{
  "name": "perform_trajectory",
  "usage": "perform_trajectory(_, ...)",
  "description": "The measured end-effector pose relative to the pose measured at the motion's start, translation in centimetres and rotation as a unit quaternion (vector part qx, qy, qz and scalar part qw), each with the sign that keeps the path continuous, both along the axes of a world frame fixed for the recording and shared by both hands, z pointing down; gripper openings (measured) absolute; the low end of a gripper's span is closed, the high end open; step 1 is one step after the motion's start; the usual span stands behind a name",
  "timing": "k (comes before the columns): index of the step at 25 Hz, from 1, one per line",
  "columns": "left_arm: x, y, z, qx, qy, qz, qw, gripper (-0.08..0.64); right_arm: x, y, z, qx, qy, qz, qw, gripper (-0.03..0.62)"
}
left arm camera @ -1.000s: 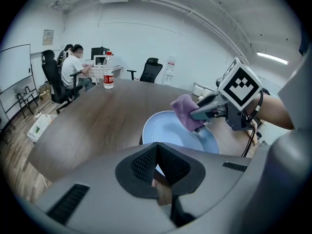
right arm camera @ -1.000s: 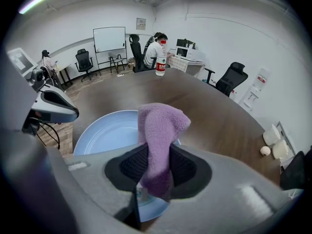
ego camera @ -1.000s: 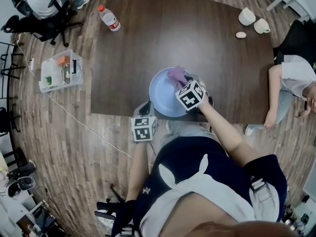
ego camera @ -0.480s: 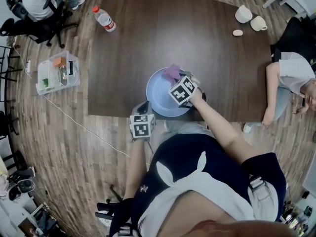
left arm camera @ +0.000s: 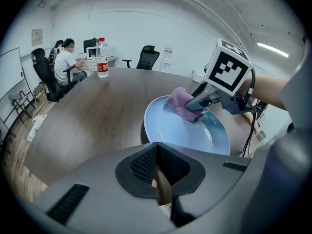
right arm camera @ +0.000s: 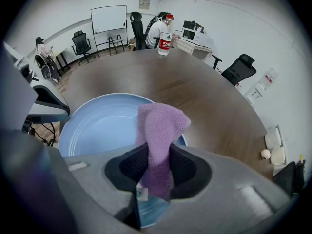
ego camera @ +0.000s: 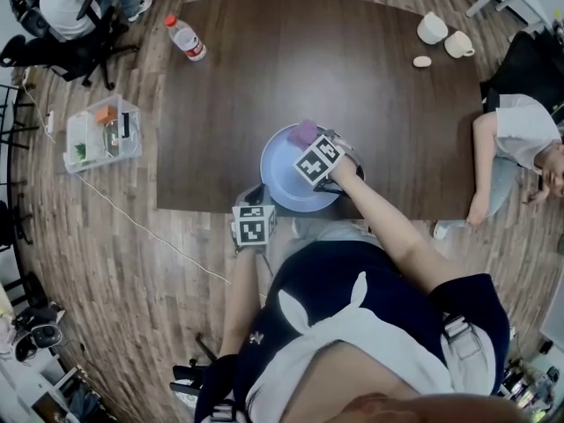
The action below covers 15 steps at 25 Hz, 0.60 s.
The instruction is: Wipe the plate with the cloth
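A dark wooden table (ego camera: 352, 77) bears a light blue plate (ego camera: 280, 181) near its front edge. The right gripper (right arm camera: 157, 177) has its jaws clamped on a purple cloth (right arm camera: 161, 126), which rests on the plate's far side. The left gripper (left arm camera: 158, 172), jaws together and empty, hangs near the plate's front rim.

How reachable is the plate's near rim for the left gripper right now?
Probably yes: the left gripper hovers just short of the plate, nothing between them; the right gripper holds the cloth on the far side.
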<state>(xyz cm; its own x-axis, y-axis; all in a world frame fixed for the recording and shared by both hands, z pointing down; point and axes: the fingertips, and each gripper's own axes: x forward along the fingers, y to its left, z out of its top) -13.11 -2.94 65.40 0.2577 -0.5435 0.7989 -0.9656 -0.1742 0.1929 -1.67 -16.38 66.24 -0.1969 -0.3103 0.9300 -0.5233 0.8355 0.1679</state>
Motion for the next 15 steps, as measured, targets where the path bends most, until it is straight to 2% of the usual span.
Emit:
perform_trajectory(5,0.0,0.3,1.2,-0.008,-0.001,0.005,1.0,0.005,-0.1,-0.1,0.3,0.0,0.011,0.0,1.0,0.118)
perform_trajectory(11,0.7,0.6,0.2,-0.017,0.012,0.015,0.9997,0.005,-0.4,0.0,0.5,-0.016,0.028,0.004,0.999,0.118)
perform_trajectory(15,0.9,0.3,0.1,-0.016,-0.007,0.035,0.9992,0.005,-0.6,-0.3,0.6,-0.031,0.035,0.013,0.999,0.118)
